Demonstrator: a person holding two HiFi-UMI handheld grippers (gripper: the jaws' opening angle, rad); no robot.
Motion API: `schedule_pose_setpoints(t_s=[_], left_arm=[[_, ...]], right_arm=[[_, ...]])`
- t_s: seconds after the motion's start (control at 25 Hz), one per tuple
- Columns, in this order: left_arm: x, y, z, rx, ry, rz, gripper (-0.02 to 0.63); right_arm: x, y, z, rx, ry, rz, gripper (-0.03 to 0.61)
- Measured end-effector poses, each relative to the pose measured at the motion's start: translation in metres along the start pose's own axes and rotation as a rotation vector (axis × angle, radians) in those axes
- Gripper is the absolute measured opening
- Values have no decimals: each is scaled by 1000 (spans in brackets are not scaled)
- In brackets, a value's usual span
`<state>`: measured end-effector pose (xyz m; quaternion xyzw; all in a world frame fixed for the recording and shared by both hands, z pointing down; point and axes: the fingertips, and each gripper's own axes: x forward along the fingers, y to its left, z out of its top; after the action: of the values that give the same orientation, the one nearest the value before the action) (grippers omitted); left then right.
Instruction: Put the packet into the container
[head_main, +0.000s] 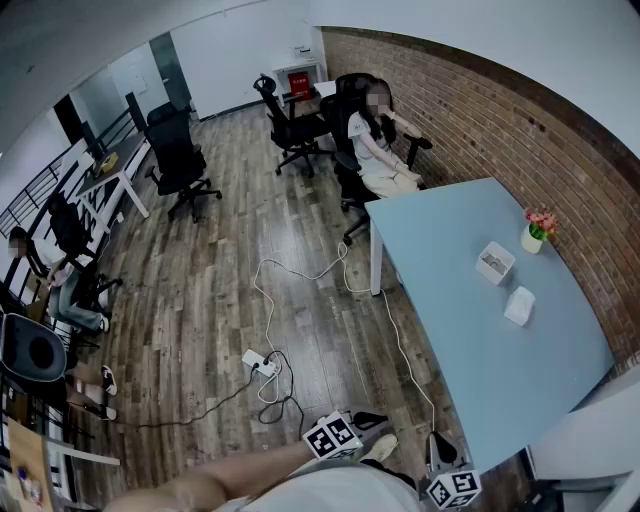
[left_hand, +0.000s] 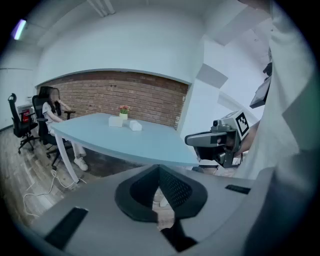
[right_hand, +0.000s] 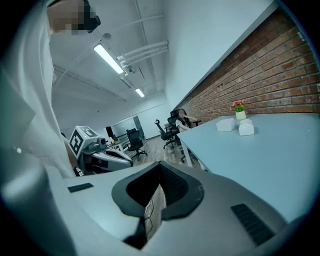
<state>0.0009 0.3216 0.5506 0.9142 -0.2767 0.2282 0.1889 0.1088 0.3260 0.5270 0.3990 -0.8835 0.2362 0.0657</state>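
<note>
Packet lies well ahead on the worktop, just short of the container, nearer the right gripper than the left gripper, both with jaws closed and empty.

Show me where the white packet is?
In the head view the packet lies on the blue table at the right, just beside the white container, near the flower pot.

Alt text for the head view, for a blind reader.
A blue table holds a white container, a packet beside it and a flower vase; the left gripper and right gripper hang at its near end, clear of them.
</note>
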Motion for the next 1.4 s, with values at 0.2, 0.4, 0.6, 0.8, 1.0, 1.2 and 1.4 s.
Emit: schedule_pose_setpoints(t_s=[0.2,0.4,0.6,0.8,1.0,1.2,1.4], left_arm=[[-6,-10,-2,40,-9,-9,11],[-13,-16,2,69,-31,-20,11],[-21,-23,0,78,-48,-45,11],[-28,-30,-9,69,-47,-60,11],[-34,-24,-11,62,-59,-57,11],[-33,-13,-17,33,-59,-41,11],[-32,-3,-16,20,-48,-31,11]], right_arm=[[-10,3,-2,25,-100,-38,11],[-17,8,-6,-21,-103,-71,11],[-29,10,-10,-9,-119,-127,11],[-34,18,-19,8,-111,-156,11],[-30,21,-15,-1,-107,-167,11],[-24,16,-17,9,-77,-177,11],[-9,7,-7,26,-76,-178,11]])
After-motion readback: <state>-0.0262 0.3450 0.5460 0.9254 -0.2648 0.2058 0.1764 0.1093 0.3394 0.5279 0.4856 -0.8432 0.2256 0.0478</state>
